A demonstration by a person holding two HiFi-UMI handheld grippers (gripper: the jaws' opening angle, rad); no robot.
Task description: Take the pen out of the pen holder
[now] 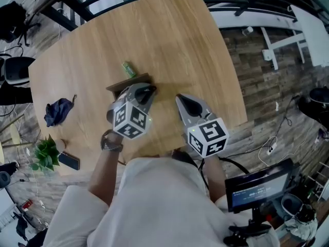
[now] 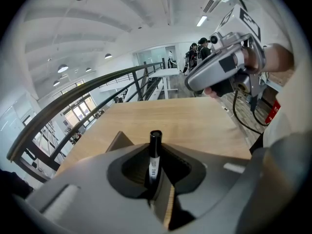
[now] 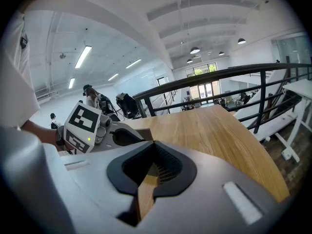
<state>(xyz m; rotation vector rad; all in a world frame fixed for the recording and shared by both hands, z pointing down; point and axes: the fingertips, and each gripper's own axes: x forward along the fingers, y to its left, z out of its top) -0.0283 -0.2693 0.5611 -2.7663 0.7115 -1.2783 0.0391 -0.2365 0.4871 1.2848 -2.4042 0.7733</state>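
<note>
A black pen (image 2: 155, 152) with a white label stands upright between the jaws of my left gripper (image 2: 155, 179), which is shut on it. Its lower end is hidden behind the jaws. The brown wooden pen holder (image 1: 127, 82) sits mid-table, and the left gripper (image 1: 148, 92) is at its right end. One corner of the holder (image 2: 119, 141) shows just left of the pen. My right gripper (image 1: 185, 102) hovers a short way right of it, shut with nothing between its jaws (image 3: 148, 172).
A small green object (image 1: 128, 69) lies just beyond the holder. A dark blue cloth (image 1: 58, 111), a plant (image 1: 46, 153) and a phone (image 1: 68, 161) are at the table's left. The table edge (image 1: 234, 86) runs close on the right, with a monitor (image 1: 257, 187) below it.
</note>
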